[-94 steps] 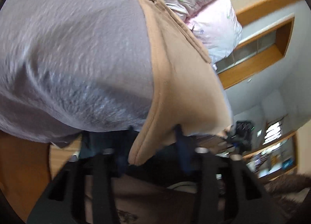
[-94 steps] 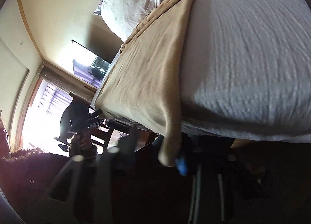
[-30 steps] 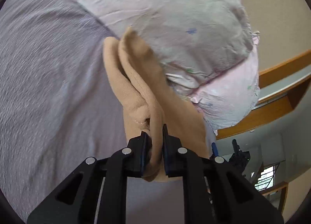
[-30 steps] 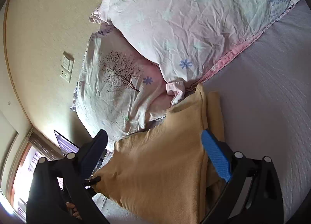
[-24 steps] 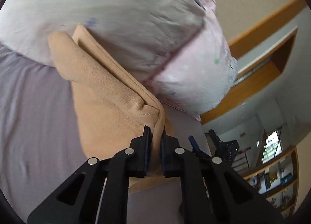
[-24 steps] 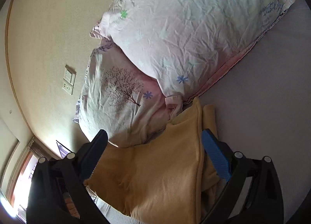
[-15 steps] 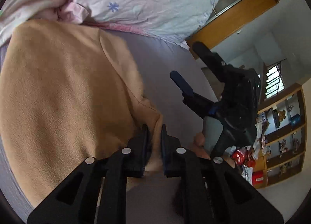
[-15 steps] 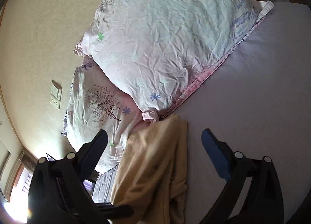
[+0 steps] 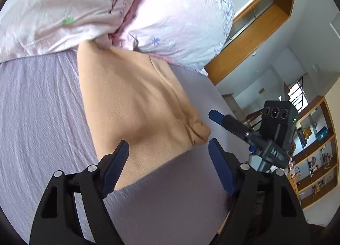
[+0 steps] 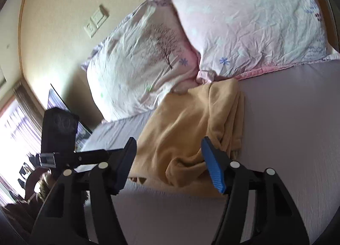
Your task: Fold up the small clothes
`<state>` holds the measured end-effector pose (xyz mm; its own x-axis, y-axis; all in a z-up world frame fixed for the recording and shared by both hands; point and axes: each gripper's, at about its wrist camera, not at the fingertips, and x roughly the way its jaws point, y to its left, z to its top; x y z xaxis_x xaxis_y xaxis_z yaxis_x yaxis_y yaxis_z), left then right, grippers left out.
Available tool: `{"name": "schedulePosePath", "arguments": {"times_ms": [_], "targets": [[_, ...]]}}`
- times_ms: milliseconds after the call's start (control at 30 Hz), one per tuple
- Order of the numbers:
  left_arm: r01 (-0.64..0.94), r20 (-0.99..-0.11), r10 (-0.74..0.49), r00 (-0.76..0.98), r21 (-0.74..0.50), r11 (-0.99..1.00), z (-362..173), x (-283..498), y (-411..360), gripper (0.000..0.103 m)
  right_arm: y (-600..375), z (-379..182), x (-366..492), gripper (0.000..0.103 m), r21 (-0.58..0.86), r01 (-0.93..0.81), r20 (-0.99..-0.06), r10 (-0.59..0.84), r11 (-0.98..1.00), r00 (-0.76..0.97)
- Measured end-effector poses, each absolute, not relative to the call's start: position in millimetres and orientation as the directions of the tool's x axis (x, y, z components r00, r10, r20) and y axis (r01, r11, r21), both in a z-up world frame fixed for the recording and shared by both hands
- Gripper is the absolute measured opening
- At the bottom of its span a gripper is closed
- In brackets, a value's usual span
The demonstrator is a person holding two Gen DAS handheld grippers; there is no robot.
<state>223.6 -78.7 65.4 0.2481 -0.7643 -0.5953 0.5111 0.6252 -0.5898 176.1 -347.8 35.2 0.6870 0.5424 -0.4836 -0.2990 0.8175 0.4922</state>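
Lying folded on the lilac bedsheet [image 9: 38,117], its far edge touching the pink floral pillows [image 9: 159,17], the soft tan fleece garment [image 9: 131,100] looks light, limp and grippy; its bunched corner [image 10: 187,168] seems the best hold. Both left gripper [image 9: 167,160] and right gripper [image 10: 170,160] gape wide, empty, just before its near edge.
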Motion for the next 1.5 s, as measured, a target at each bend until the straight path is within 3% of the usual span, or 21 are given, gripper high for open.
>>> {"name": "schedulePosePath", "arguments": {"times_ms": [67,133,167,367,467,533,567,600,767,800,833,867,1000,1033,1067,1100,1167,1233,1367,1400,1500], "targets": [[0.535,-0.618,-0.747,0.243,-0.557,0.635,58.9,219.7,-86.7,0.077,-326.9,30.8,172.7,0.054,0.377,-0.291,-0.555,0.466,0.879,0.689],[0.545,-0.66,-0.709,0.247,-0.51,0.665,51.2,217.5,-97.3,0.077,-314.8,20.5,173.6,0.009,0.262,-0.244,-0.632,0.357,0.934,0.688],[0.545,-0.675,-0.697,0.243,-0.499,0.674,46.9,217.3,-100.5,0.077,-317.0,11.5,176.2,0.003,0.233,-0.192,-0.672,0.3,0.953,0.677],[0.537,-0.675,-0.701,0.23,-0.513,0.67,39.2,214.0,-96.5,0.077,-377.5,-14.3,161.5,0.0,0.45,-0.018,-0.653,0.342,0.893,0.676],[0.535,-0.671,-0.704,0.231,-0.517,0.668,37.8,213.8,-95.8,0.078,-377.8,2.3,155.0,0.009,0.463,-0.059,-0.6,0.362,0.884,0.714],[0.534,-0.667,-0.708,0.234,-0.52,0.667,36.3,215.7,-96.8,0.078,-371.7,11.7,156.0,0.036,0.449,-0.087,-0.589,0.368,0.889,0.72],[0.535,-0.667,-0.707,0.235,-0.519,0.667,37.2,213.4,-95.7,0.078,-368.7,15.3,161.1,0.06,0.434,-0.085,-0.594,0.356,0.897,0.721],[0.536,-0.668,-0.706,0.235,-0.517,0.668,37.1,213.1,-95.6,0.078,-366.0,18.7,168.0,0.064,0.424,-0.077,-0.598,0.343,0.902,0.724],[0.537,-0.671,-0.699,0.245,-0.506,0.674,37.5,210.8,-96.4,0.078,-364.6,16.5,235.5,0.064,0.455,-0.019,-0.652,0.348,0.89,0.673],[0.538,-0.671,-0.7,0.246,-0.506,0.674,37.3,210.7,-96.5,0.078,-364.6,12.2,248.9,0.058,0.45,0.001,-0.676,0.339,0.893,0.654],[0.538,-0.67,-0.7,0.246,-0.507,0.674,36.8,211.5,-96.8,0.078,-363.8,6.9,260.5,0.042,0.446,0.01,-0.697,0.34,0.895,0.632],[0.538,-0.669,-0.702,0.246,-0.508,0.673,36.2,211.8,-96.7,0.078,-361.9,0.1,272.4,0.009,0.436,0.009,-0.711,0.339,0.9,0.616],[0.519,-0.634,-0.736,0.237,-0.557,0.648,40.3,215.3,-89.4,0.078,-382.8,-16.6,285.8,0.006,0.494,0.094,-0.696,0.329,0.864,0.638],[0.498,-0.603,-0.759,0.246,-0.593,0.633,45.1,218.5,-81.0,0.078,-388.0,-18.8,282.7,0.009,0.534,0.088,-0.674,0.361,0.841,0.644],[0.477,-0.574,-0.773,0.271,-0.617,0.626,49.5,222.6,-72.1,0.078,-392.1,-19.5,277.0,0.022,0.561,0.073,-0.654,0.389,0.824,0.649],[0.45,-0.554,-0.77,0.315,-0.627,0.635,54.0,229.0,-61.7,0.078,-395.5,-20.6,271.8,0.051,0.582,0.067,-0.644,0.409,0.81,0.646],[0.377,-0.558,-0.732,0.391,-0.628,0.681,55.3,248.6,-45.5,0.079,-403.5,-25.8,261.9,0.078,0.638,0.061,-0.615,0.461,0.767,0.639],[0.283,-0.594,-0.716,0.366,-0.662,0.694,41.0,276.3,-40.7,0.079,-405.4,-32.8,260.4,0.078,0.673,0.046,-0.599,0.508,0.738,0.618],[0.198,-0.637,-0.719,0.28,-0.694,0.692,12.5,304.8,-54.0,0.078,-398.1,-45.9,265.4,0.056,0.707,0.03,-0.593,0.569,0.706,0.569],[0.215,-0.621,-0.727,0.293,-0.698,0.683,13.0,305.9,-56.7,0.071,-396.3,-45.6,265.9,0.042,0.697,0.023,-0.597,0.563,0.717,0.571],[0.204,-0.611,-0.737,0.289,-0.713,0.671,10.5,310.0,-56.9,0.045,-392.3,-43.5,263.4,0.035,0.717,-0.006,-0.56,0.582,0.697,0.59]]}}
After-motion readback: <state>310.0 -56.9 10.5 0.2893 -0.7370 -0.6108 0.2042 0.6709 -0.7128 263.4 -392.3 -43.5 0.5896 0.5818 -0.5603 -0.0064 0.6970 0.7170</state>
